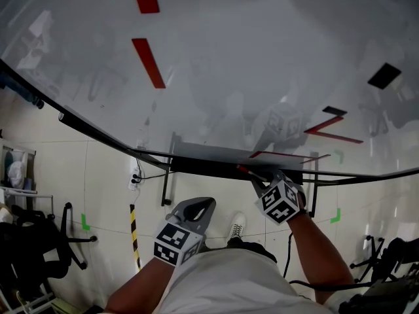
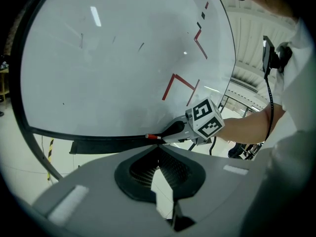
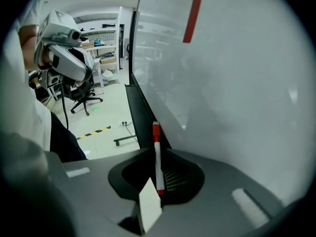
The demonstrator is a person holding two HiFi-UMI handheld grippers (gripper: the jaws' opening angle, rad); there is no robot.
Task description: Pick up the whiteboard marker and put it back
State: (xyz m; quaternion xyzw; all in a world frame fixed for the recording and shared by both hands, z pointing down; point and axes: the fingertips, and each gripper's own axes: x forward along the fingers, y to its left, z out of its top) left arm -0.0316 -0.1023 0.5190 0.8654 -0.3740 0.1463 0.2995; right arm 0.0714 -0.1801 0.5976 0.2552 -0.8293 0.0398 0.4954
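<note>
The whiteboard marker [image 3: 157, 164] has a white body and a red cap, and my right gripper [image 3: 158, 152] is shut on it. Its capped end points along the black tray [image 3: 144, 118] at the foot of the whiteboard [image 3: 232, 83]. In the head view the right gripper [image 1: 259, 179] holds the marker [image 1: 245, 171] just over the tray [image 1: 196, 164]. From the left gripper view I see the marker's red tip [image 2: 153, 137] at the tray [image 2: 98, 145]. My left gripper [image 1: 208, 204] hangs lower, left of the right one, away from the board; its jaws [image 2: 159, 151] are shut on nothing.
Red strokes [image 1: 149, 63] mark the board. Below it are the stand's legs [image 1: 166, 187], a power strip [image 1: 135, 175], yellow-black floor tape [image 1: 134, 235] and an office chair [image 1: 39, 247]. Shelves [image 3: 106, 58] and another chair [image 3: 81, 95] stand further off.
</note>
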